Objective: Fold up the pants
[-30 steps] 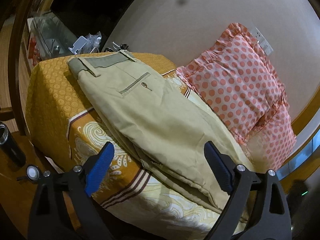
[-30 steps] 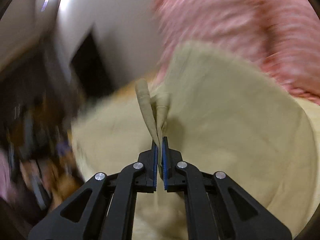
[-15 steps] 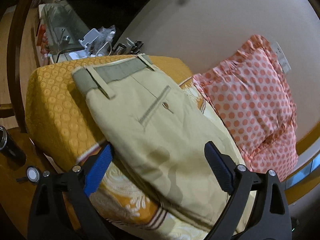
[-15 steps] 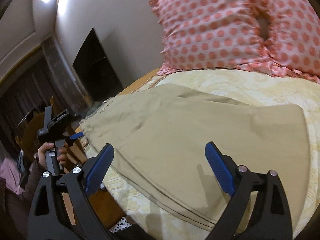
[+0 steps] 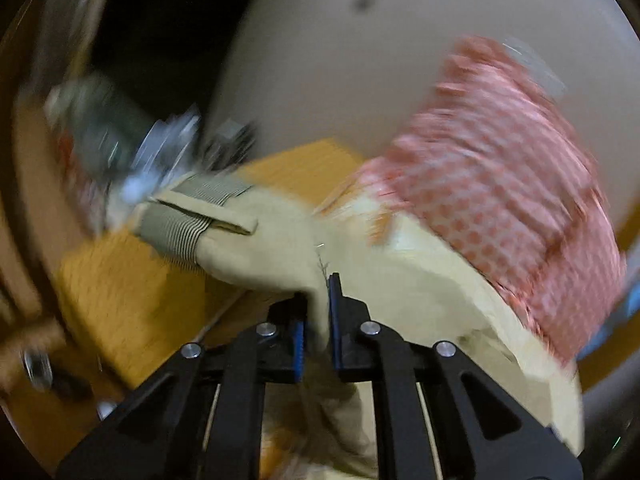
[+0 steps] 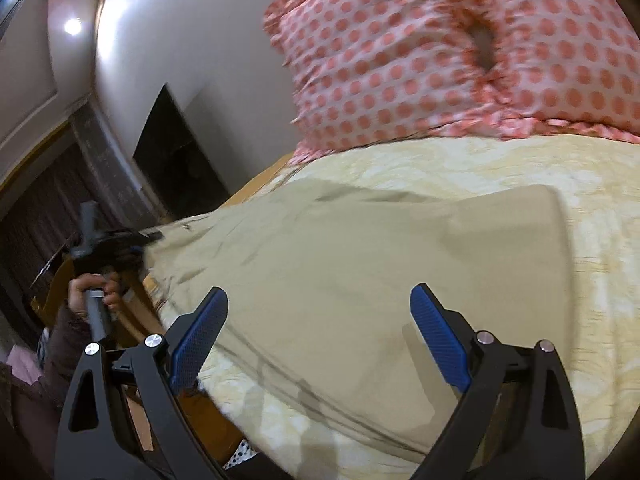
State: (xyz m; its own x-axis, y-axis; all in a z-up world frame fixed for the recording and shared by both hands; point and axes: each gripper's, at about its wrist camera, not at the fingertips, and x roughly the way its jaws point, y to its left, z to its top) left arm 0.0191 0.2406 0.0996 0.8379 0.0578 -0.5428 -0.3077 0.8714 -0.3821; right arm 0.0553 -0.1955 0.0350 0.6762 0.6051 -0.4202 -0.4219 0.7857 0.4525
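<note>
Beige pants (image 6: pixel 360 272) lie folded on the yellow patterned bedspread (image 6: pixel 592 280). In the blurred left wrist view my left gripper (image 5: pixel 318 332) is shut on the pants (image 5: pixel 256 256) near the waistband end, with the grey striped waistband (image 5: pixel 188 224) and a belt loop lifted ahead of it. The left gripper also shows in the right wrist view (image 6: pixel 148 236) at the far left edge of the pants. My right gripper (image 6: pixel 320 340) is open and empty, above the near edge of the pants.
A pink polka-dot pillow (image 6: pixel 460 52) leans against the wall at the head of the bed, also in the left wrist view (image 5: pixel 500 168). Cluttered items (image 5: pixel 132 148) stand beyond the bed's far side. A dark opening (image 6: pixel 176 156) is in the wall.
My left gripper moved in and shut on the pants near the waistband, lifting it. My right gripper let go of the cloth a second ago and stays open.
</note>
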